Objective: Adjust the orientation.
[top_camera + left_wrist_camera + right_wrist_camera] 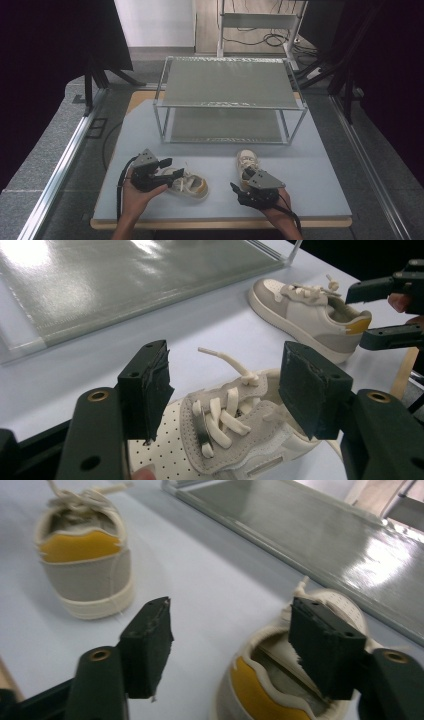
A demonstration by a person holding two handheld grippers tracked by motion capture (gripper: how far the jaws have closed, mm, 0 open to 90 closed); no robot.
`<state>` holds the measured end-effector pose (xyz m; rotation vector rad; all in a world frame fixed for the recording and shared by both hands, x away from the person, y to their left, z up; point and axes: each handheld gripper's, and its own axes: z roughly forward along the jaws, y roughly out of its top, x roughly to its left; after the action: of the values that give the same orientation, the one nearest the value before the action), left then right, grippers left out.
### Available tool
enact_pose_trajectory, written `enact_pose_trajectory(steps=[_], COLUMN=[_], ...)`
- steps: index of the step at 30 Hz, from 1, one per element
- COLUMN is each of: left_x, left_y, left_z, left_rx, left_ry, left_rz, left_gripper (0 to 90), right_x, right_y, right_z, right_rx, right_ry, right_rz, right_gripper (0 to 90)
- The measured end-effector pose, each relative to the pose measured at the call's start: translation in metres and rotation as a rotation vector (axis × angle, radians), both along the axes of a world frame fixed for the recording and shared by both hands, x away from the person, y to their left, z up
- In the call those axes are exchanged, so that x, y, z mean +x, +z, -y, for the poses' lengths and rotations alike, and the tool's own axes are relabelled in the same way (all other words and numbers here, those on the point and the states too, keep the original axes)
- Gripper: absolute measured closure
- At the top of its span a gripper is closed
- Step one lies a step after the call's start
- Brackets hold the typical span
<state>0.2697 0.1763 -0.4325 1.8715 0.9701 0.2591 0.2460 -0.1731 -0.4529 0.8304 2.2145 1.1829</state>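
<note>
- Left gripper (pixel 167 170): nearest item, at 7 o'clock on the table, held in a hand (pixel 134 192). Black jaws stand apart on either side of the laced top of the left shoe (pixel 187 183); in the left gripper view the pads (pixel 147 387) sit clear of the upper, gripping nothing.
- Right gripper (pixel 239 186): at 5 o'clock, jaws wide apart at the heel opening of the right shoe (pixel 246 162); in the right gripper view one pad (pixel 325 642) hangs over the collar, the other over bare table. No grip seen.
- Left shoe: cream and grey sneaker, perforated toe, cream laces, yellow heel patch; lies just right of the left gripper, near the front edge.
- Right shoe: matching sneaker, toe toward 12 o'clock, heel at the right gripper, well apart from its pair.
- Table (pixel 320 170): pale blue-grey top, wooden edge.
- Shelf rack (pixel 227 82): two-tier metal frame with grey panels, at 12 o'clock behind both shoes; both tiers bare. Its front posts stand between the shoes and the lower tier.
- Writing: no brand or label can be read on either shoe.
- Surround: grey floor, metal rails at 9 and 3 o'clock, cables (pixel 270 39) beyond the rack.
</note>
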Motion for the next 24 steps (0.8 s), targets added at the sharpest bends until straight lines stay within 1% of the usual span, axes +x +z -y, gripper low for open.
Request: enact_pose_trajectory(steps=[3, 4, 5, 6, 8, 9, 10, 11, 12, 14, 15, 16, 18, 21, 24], left_x=[-0.001, -0.001, -0.002, -0.002, -0.002, -0.003, -0.003, -0.003, -0.004, -0.004, -0.004, -0.004, -0.004, -0.005, -0.004], left_y=[0.002, 0.003, 0.004, 0.004, 0.005, 0.005, 0.006, 0.006, 0.006, 0.007, 0.007, 0.007, 0.008, 0.009, 0.01], left_z=[-0.002, -0.002, -0.002, -0.002, -0.003, -0.003, -0.002, -0.002, -0.002, -0.002, -0.002, -0.002, -0.003, -0.005, -0.008], left_rx=[-0.008, -0.009, -0.01, -0.012, -0.012, -0.014, -0.015, -0.014, -0.014, -0.016, -0.015, -0.015, -0.018, -0.024, -0.029], left_ry=[0.001, 0.001, 0.002, 0.003, 0.007, 0.006, 0.004, 0.004, 0.002, -0.001, -0.003, -0.003, -0.004, -0.002, 0.005], left_rz=[0.003, 0.003, 0.004, 0.005, 0.007, 0.007, 0.006, 0.007, 0.008, 0.008, 0.009, 0.009, 0.012, 0.015, 0.019], left_gripper=[36.8, 36.8, 36.8, 36.8, 36.8, 36.8, 36.8, 36.8, 36.8, 36.7, 36.7, 36.7, 36.7, 36.7, 36.8], right_x=[-0.004, -0.005, -0.007, -0.007, -0.007, -0.007, -0.007, -0.007, -0.007, -0.007, -0.006, -0.006, -0.006, -0.004, -0.004], right_y=[0.002, 0.004, 0.006, 0.006, 0.007, 0.008, 0.007, 0.005, 0.005, 0.0, -0.007, -0.007, -0.014, -0.024, -0.026], right_z=[-0.003, -0.006, -0.009, -0.009, -0.016, -0.019, -0.024, -0.033, -0.033, -0.043, -0.053, -0.053, -0.061, -0.069, -0.071], right_rx=[0.0, 0.004, 0.015, 0.015, 0.047, 0.051, 0.046, 0.035, 0.035, 0.02, -0.009, -0.009, -0.034, -0.039, -0.029], right_ry=[0.019, 0.03, 0.061, 0.061, 0.112, 0.128, 0.145, 0.174, 0.174, 0.197, 0.22, 0.22, 0.234, 0.233, 0.232], right_rz=[0.019, 0.027, 0.026, 0.026, -0.004, -0.01, -0.015, -0.032, -0.032, -0.052, -0.07, -0.07, -0.084, -0.109, -0.109], right_gripper=[40.9, 43.8, 49.5, 49.5, 56.4, 58.2, 61.1, 65.7, 65.7, 70.3, 72.5, 72.5, 74.1, 79.1, 82.0])
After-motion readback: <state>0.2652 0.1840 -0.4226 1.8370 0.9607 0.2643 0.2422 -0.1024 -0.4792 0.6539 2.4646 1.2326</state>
